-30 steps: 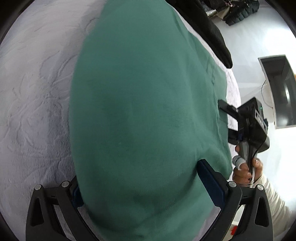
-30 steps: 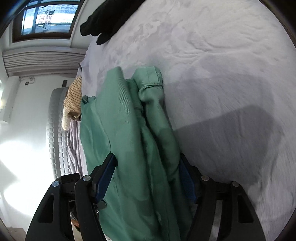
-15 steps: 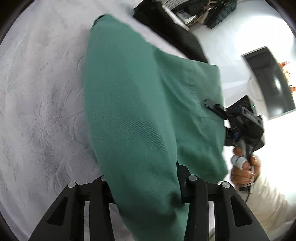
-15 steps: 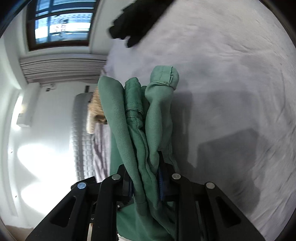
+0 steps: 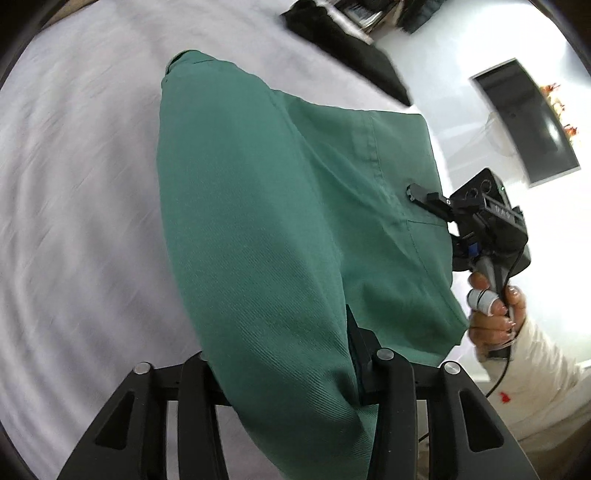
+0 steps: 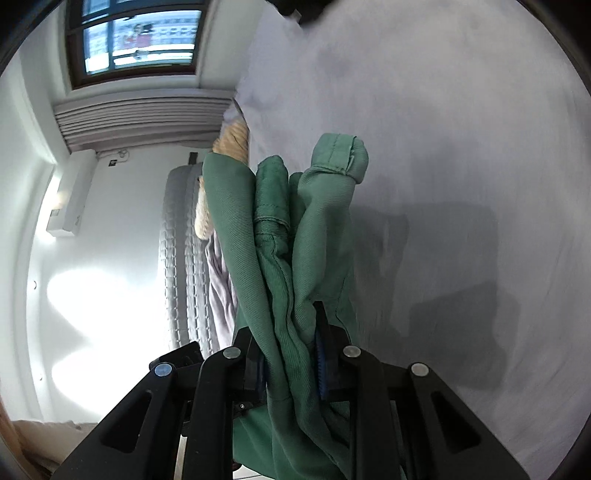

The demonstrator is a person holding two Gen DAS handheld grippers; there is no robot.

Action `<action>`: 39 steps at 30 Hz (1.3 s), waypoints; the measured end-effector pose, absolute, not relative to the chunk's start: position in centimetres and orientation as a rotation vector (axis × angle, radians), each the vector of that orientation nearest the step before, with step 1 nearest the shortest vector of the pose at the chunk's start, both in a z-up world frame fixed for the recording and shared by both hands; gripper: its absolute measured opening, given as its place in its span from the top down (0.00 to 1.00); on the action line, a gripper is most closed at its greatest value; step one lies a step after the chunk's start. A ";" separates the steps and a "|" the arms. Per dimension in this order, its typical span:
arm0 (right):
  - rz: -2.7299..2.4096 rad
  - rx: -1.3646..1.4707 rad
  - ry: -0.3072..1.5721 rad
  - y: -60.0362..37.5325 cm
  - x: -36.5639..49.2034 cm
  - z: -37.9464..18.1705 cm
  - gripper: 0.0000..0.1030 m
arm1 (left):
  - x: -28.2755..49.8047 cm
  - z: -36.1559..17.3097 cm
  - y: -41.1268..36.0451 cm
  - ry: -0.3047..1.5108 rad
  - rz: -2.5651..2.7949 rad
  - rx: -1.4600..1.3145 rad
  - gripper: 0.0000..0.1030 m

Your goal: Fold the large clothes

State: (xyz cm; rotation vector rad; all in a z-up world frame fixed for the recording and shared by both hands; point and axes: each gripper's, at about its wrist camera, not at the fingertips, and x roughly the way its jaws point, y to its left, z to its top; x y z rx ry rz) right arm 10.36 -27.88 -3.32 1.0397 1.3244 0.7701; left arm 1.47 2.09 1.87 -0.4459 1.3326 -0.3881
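A large green garment (image 5: 258,206) hangs over the white bed (image 5: 74,206), held up by both grippers. My left gripper (image 5: 284,354) is shut on a thick fold of it at the near edge. My right gripper (image 6: 291,354) is shut on several bunched layers of the same green garment (image 6: 291,236), whose cuffed hem curls over at the top. The right gripper also shows in the left wrist view (image 5: 443,210), at the garment's right edge, with the person's hand under it.
A black garment (image 5: 343,40) lies at the bed's far end. A dark screen (image 5: 528,118) hangs on the wall to the right. In the right wrist view a padded grey headboard (image 6: 181,258), a tan item (image 6: 229,144) and a window (image 6: 136,33) are to the left.
Both grippers closed on the green garment, having been open around it a second ago. The garment has been lifted off the bed and hangs bunched.
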 end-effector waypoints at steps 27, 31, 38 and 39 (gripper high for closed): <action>0.348 0.258 1.351 -22.7 11.2 -4.7 0.91 | 2.4 -3.2 5.5 1.251 -0.093 -0.306 0.20; 0.347 0.381 1.359 -25.0 10.9 -4.8 0.88 | 1.8 -1.5 5.6 1.251 -0.072 -0.236 0.19; 0.291 0.362 1.368 -26.8 7.6 0.0 0.85 | -3.0 2.3 6.0 1.284 -0.190 -0.185 0.19; 0.302 0.354 1.368 -26.8 6.8 0.8 0.85 | -3.9 2.4 5.7 1.299 -0.208 -0.177 0.19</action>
